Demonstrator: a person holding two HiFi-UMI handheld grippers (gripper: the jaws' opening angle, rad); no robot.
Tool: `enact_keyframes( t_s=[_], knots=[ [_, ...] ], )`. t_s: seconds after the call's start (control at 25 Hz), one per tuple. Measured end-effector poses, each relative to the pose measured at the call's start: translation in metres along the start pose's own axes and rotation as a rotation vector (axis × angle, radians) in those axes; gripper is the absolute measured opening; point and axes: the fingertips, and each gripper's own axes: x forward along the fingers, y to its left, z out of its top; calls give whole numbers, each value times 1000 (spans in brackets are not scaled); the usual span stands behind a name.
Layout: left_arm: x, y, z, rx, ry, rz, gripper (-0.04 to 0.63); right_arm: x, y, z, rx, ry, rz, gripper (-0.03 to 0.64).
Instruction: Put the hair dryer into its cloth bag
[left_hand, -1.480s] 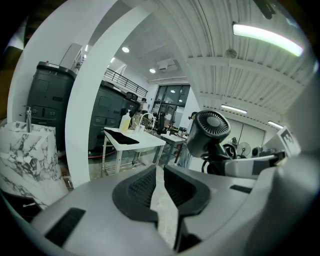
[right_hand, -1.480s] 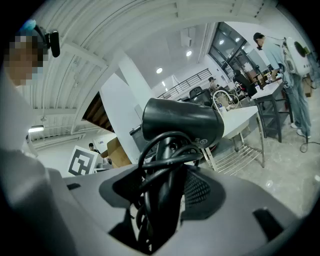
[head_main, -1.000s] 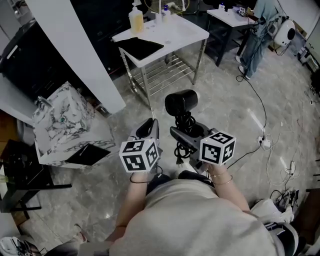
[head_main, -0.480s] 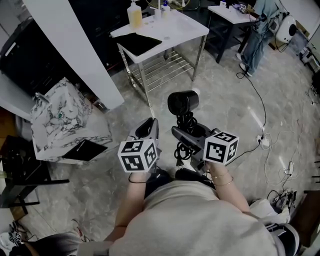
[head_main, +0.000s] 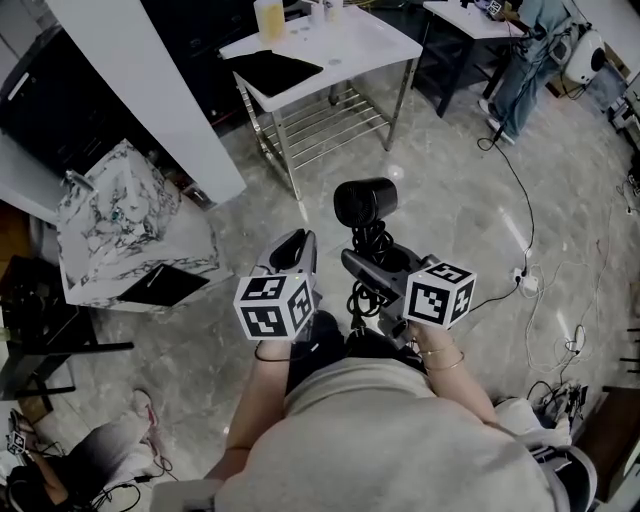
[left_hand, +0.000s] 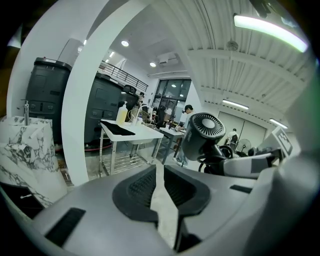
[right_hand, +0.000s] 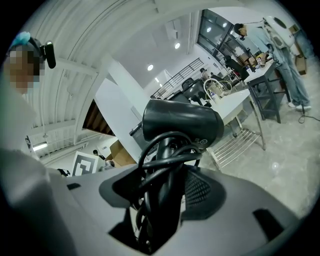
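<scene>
**Desk:** What is shown at the left?

**Caption:** A marble-patterned box (head_main: 120, 225) is seen on the stone floor (head_main: 230, 330); behind it a white table (head_main: 370, 50) is shown, with a flat black item (head_main: 272, 72) laid on its top; whether that item is the cloth bag cannot be told.

**Desk:** And the left gripper?

**Caption:** The left gripper (head_main: 296, 240) is held out over the floor, ahead of its marker cube (head_main: 276, 306); in the left gripper view (left_hand: 159, 167) its jaws are seen a narrow slit apart; only floor is seen between them and nothing is gripped.

**Desk:** Where is the hair dryer?

**Caption:** The hair dryer (head_main: 364, 203) is carried in the air just right of that gripper, well apart from the table; its handle, with the black cord (head_main: 368, 245) wound around it, is clamped between the jaws of the right gripper (head_main: 354, 263); the grip is confirmed in the right gripper view (right_hand: 165, 175).

**Desk:** The far right?

**Caption:** A person (head_main: 520, 60) is pictured standing beside a second table; a cable (head_main: 515, 190) is trailed across the floor.
</scene>
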Motion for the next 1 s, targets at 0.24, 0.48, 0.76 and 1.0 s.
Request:
enact_keyframes(
  t_s=[0.24,0.48,0.76,1.0],
  knots=[
    [28,19,13,5,2,-6,49,22,-20,17,2,-16,-15,244],
    [79,56,59,14,-9,-31,49,71,-53,66,-17,-26,-57,244],
    [137,101,117,11,-36,-133,32,146,-82,116,-10,-39,-73,244],
    [182,156,164,48,-40,-152,32,207,-106,156,-13,-61,-114,244]
  ],
)
